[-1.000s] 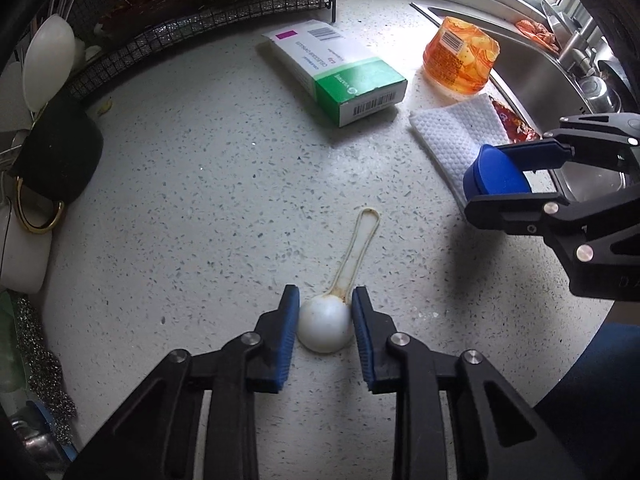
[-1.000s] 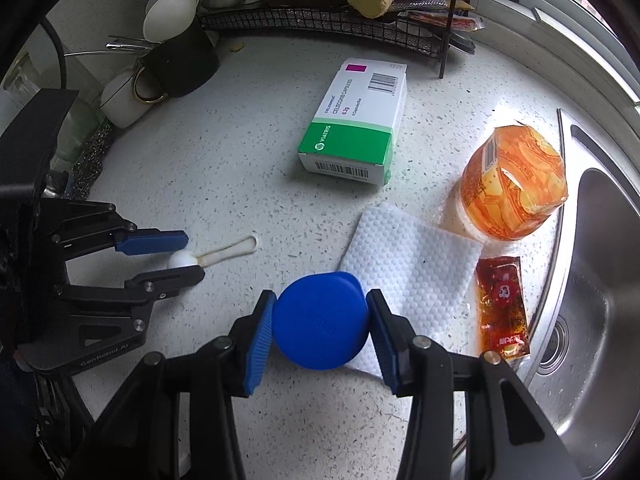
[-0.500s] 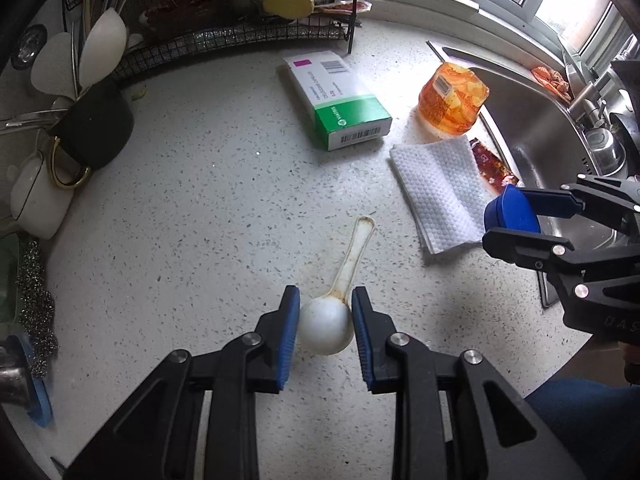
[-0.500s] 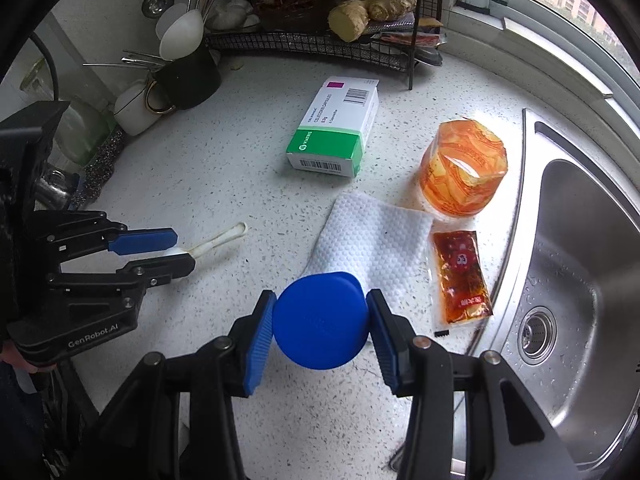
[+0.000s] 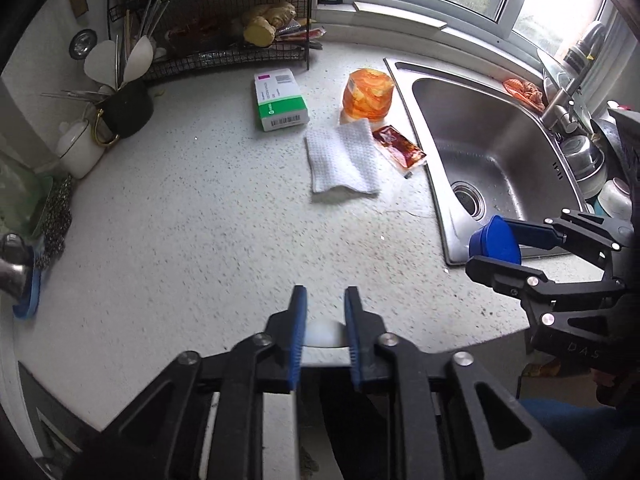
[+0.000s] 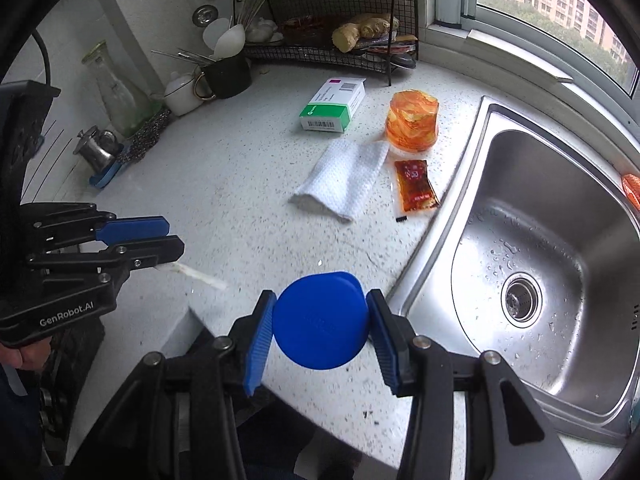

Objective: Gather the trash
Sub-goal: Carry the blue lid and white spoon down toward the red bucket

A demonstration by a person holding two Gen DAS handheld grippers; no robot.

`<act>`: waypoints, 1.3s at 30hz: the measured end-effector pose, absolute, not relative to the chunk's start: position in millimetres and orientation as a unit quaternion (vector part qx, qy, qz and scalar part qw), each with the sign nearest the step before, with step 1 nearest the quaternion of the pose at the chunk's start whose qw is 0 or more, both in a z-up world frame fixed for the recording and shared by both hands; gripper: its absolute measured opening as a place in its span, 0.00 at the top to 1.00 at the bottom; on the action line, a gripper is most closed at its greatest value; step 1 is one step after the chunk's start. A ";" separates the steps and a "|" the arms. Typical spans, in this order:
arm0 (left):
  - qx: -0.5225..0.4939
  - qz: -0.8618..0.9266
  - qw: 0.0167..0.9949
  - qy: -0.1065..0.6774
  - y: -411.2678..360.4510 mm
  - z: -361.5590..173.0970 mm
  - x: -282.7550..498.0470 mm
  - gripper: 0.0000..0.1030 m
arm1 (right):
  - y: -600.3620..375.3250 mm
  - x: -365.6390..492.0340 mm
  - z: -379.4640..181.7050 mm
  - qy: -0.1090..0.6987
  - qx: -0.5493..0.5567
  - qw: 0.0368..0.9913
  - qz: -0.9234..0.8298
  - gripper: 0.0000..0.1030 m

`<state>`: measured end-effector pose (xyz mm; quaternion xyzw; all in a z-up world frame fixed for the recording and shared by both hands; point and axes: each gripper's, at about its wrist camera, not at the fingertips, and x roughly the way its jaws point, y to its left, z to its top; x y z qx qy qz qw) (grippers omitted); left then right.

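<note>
a wire rack (image 6: 328,54) at the back of the speckled counter (image 5: 180,240) holds ginger root (image 6: 360,30). a black mug (image 5: 128,108) of utensils stands beside a white teapot (image 5: 80,152). right of the counter lies a steel sink (image 6: 552,264), its basin wet.

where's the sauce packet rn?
The sauce packet lies flat on the counter, beside the sink's left rim, just below the orange jar and right of the paper towel.
</note>
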<state>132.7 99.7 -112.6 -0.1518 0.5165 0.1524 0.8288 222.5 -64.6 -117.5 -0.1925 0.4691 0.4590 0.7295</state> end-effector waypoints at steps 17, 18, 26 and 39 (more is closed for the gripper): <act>-0.175 0.157 0.815 0.530 -52.8 -129.3 69.4 0.94 | -198.0 143.8 -135.7 0.467 -0.199 0.717 0.479 0.58; -0.177 0.153 0.813 0.533 -59.6 -133.1 65.3 0.94 | -201.8 140.2 -138.5 0.470 -0.198 0.716 0.476 0.58; -0.188 0.119 0.795 0.564 -81.0 -182.7 52.2 0.94 | -215.9 120.7 -178.2 0.511 -0.199 0.705 0.449 0.58; -0.198 0.088 0.761 0.611 -72.4 -349.9 62.0 0.94 | -193.2 119.0 -327.5 0.555 -0.193 0.699 0.408 0.58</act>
